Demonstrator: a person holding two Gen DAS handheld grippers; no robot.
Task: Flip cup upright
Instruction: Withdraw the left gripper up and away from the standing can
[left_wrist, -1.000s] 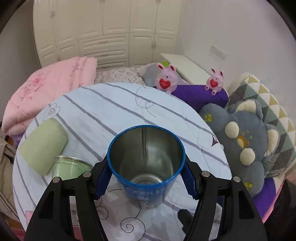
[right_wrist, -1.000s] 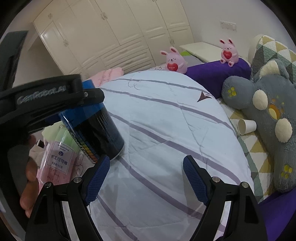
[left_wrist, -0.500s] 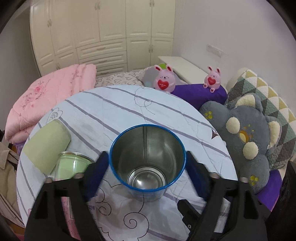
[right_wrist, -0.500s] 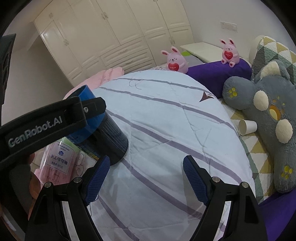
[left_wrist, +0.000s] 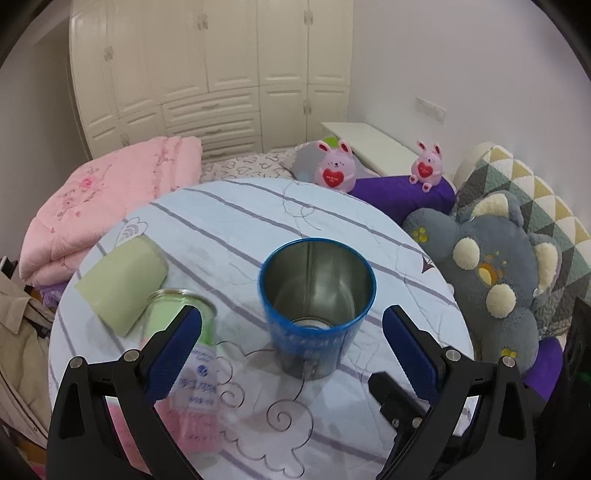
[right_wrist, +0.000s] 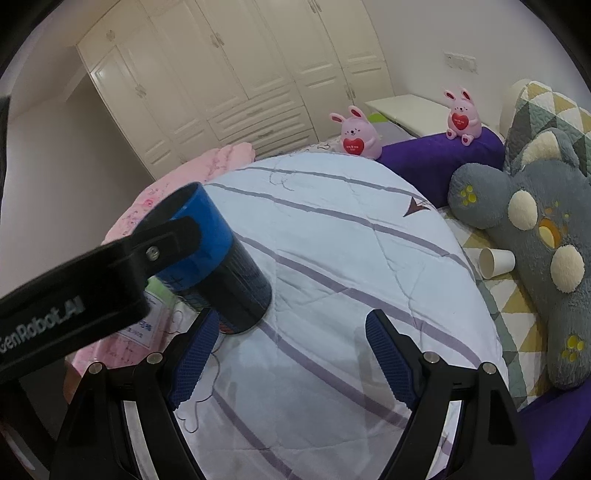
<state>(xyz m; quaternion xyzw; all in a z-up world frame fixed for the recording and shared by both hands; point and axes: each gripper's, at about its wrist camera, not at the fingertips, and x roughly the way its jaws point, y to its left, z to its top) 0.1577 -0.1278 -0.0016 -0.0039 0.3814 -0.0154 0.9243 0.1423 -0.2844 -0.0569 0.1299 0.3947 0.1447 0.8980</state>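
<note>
Cup: blue outside, bare silver metal inside. Worktop cover: pale blue-white with grey-purple stripes and thin scroll lines. Lower left of the frame, jar: pale green. Left claw: black, pads dark blue. Two rabbit toys: pink with red hearts. Quilt: pink. Plush: grey with cream spots.

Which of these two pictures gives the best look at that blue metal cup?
The left wrist view. There the blue cup stands upright on the striped cloth, its open mouth and shiny inside fully visible. The right wrist view shows only its dark outer side, partly hidden behind the other tool's black arm.
</note>
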